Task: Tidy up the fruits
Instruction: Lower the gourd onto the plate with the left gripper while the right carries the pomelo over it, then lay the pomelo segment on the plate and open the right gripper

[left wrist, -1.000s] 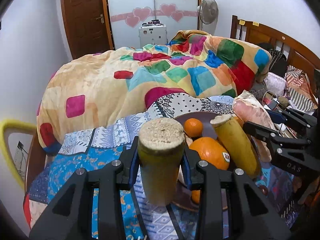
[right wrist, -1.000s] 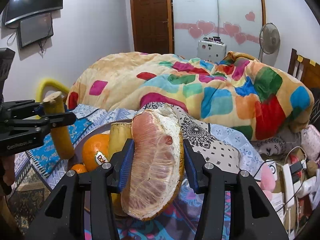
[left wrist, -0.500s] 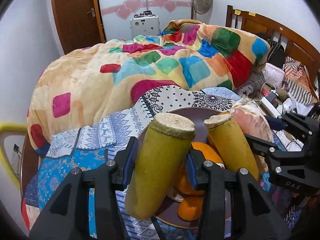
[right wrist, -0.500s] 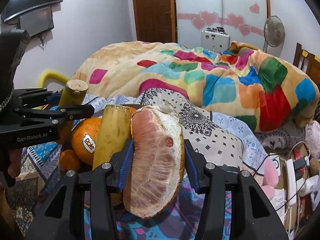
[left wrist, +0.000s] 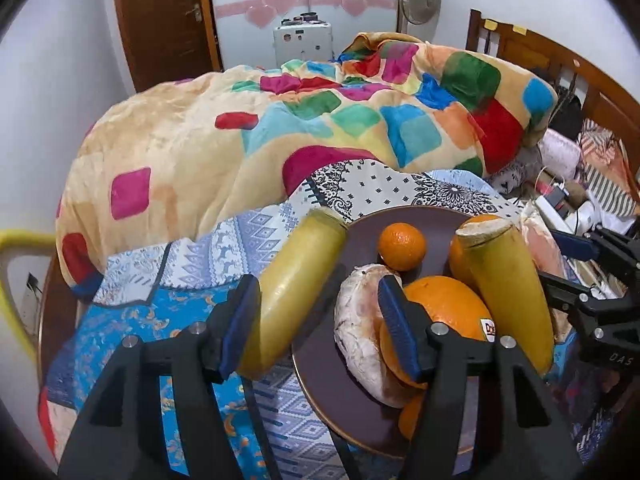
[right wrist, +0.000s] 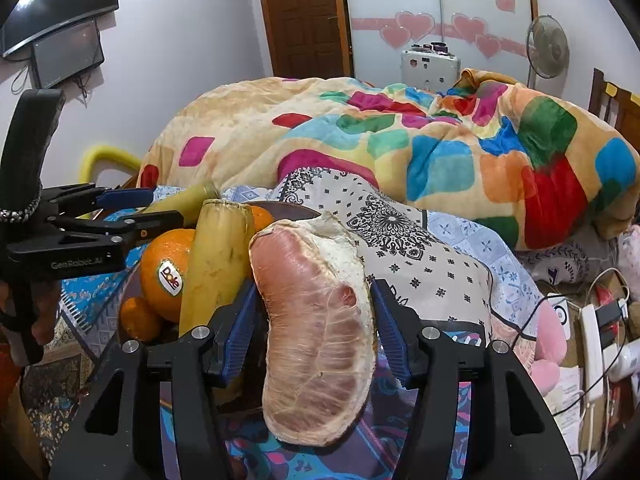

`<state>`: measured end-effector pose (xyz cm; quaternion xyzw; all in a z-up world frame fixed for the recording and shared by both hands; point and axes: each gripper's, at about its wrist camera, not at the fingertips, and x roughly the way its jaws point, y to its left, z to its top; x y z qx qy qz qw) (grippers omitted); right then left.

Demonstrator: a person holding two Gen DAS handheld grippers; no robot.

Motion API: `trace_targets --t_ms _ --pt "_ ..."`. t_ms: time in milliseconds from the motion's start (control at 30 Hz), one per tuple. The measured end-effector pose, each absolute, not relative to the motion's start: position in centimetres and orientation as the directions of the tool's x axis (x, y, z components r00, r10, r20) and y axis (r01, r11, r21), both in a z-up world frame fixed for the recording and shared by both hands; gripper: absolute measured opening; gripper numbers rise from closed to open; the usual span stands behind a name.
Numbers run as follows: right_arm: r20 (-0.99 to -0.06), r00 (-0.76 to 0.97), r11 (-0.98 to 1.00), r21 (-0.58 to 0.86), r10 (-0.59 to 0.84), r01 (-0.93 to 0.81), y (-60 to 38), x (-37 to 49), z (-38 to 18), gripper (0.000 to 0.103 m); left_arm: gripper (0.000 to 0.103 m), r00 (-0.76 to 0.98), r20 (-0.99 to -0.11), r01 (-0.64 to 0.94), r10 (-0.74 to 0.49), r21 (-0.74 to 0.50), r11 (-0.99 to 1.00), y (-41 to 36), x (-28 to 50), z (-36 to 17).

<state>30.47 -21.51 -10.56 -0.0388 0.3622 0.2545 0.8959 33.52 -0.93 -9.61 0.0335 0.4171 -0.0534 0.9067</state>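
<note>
My left gripper [left wrist: 320, 320] is open; a cut yellow banana piece [left wrist: 296, 288] leans against its left pad and rests tilted on the rim of the dark plate [left wrist: 412, 220]. The plate holds a small orange [left wrist: 401, 246], a large Dole orange [left wrist: 444, 308], a pomelo segment [left wrist: 360, 336] and a second banana piece [left wrist: 504, 292]. My right gripper [right wrist: 312, 332] is shut on a pink pomelo segment [right wrist: 316, 332], held beside the plate's right side. The left gripper also shows in the right wrist view [right wrist: 100, 216].
The plate sits on patterned cloths [left wrist: 168, 312] over a small table. A bed with a colourful blanket [left wrist: 320, 120] lies behind. Cables and a power strip [right wrist: 592, 344] clutter the right side. A yellow chair back [left wrist: 12, 280] stands at the left.
My left gripper has opened and tipped the banana piece down onto the plate's rim. My right gripper has moved slightly closer to the plate, still holding the pomelo segment.
</note>
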Motion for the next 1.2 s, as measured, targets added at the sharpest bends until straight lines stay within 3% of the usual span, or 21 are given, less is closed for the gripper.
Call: trace_targets --t_ms 200,400,667,900,1200 --pt "-0.670 0.611 0.867 0.102 0.422 -0.488 -21.4 30.3 -10.7 0.052 0.060 0.567 -0.805 0.100 -0.176 -0.145 0.984 1.4 34.6 -10.9" --pt "-0.662 0.613 0.865 0.109 0.431 -0.490 -21.6 30.3 -10.7 0.051 0.057 0.603 -0.778 0.074 -0.176 -0.166 0.983 3.5 33.4 -10.5" --pt "-0.656 0.615 0.865 0.121 0.438 -0.487 -21.7 30.1 -10.4 0.049 0.057 0.693 -0.720 0.046 -0.040 -0.011 0.999 4.6 29.9 -7.5" --pt "-0.640 0.613 0.868 0.191 0.464 -0.458 -21.8 30.9 -9.7 0.049 0.057 0.719 -0.691 0.070 -0.081 -0.044 0.997 3.8 27.7 -6.4" --pt "-0.628 0.635 0.879 0.187 0.450 -0.438 -20.1 30.9 -9.5 0.048 0.057 0.720 -0.689 0.130 -0.086 0.012 0.991 1.2 26.4 -6.8"
